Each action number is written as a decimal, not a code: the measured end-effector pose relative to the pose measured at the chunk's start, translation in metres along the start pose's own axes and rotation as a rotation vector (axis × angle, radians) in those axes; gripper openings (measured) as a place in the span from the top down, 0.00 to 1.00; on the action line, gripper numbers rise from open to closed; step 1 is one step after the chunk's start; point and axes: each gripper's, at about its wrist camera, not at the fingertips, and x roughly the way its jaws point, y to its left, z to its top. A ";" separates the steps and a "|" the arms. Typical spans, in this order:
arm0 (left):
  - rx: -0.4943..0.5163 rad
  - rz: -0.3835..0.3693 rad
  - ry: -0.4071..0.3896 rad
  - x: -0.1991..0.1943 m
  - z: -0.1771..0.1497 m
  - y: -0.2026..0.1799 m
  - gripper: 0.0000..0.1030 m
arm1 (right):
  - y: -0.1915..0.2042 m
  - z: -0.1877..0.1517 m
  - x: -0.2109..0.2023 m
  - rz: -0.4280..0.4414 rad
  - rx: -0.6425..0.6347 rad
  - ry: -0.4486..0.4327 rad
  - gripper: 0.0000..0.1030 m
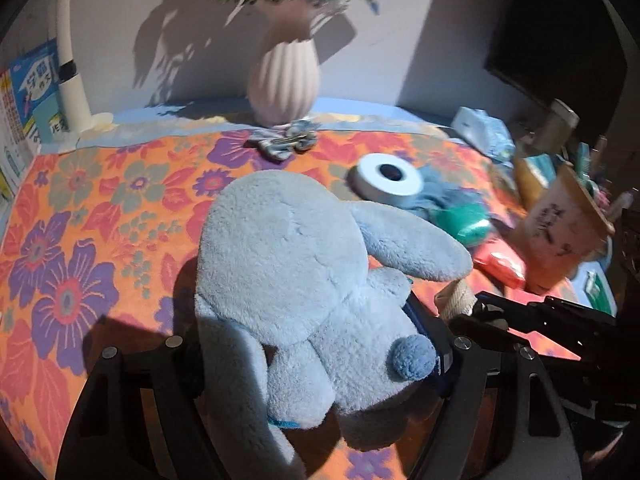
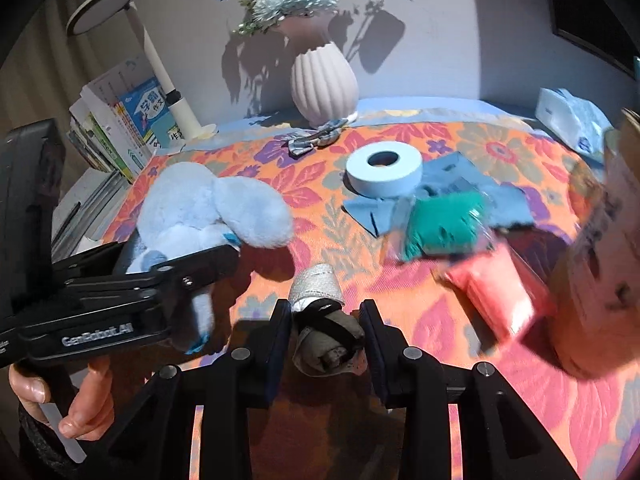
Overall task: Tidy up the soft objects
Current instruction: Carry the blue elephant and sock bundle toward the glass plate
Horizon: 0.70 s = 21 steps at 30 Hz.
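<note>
Your left tool (image 1: 316, 364) pinches the blue plush toy (image 1: 304, 280), its fingers pressed into both flanks at the counter's (image 2: 400, 280) left side. Your right tool (image 2: 325, 330) clamps a rolled grey sock bundle (image 2: 320, 320) near the middle. Open floral cloth lies left of the plush; the right side is crowded with a tape roll (image 2: 384, 172), green pouch (image 2: 444, 220) and red pouch (image 2: 496, 292). The paper cup (image 2: 600, 260) is blurred and cut off.
</note>
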 end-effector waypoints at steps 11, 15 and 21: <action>0.073 -0.149 -0.032 -0.031 -0.014 -0.056 0.26 | -0.021 -0.003 -0.076 -0.153 0.092 0.016 0.67; 0.097 -0.186 -0.033 -0.038 -0.013 -0.073 0.26 | -0.038 -0.009 -0.099 -0.139 0.154 0.024 0.67; 0.160 -0.239 -0.039 -0.048 -0.016 -0.111 0.26 | -0.059 -0.017 -0.140 -0.174 0.193 -0.017 0.67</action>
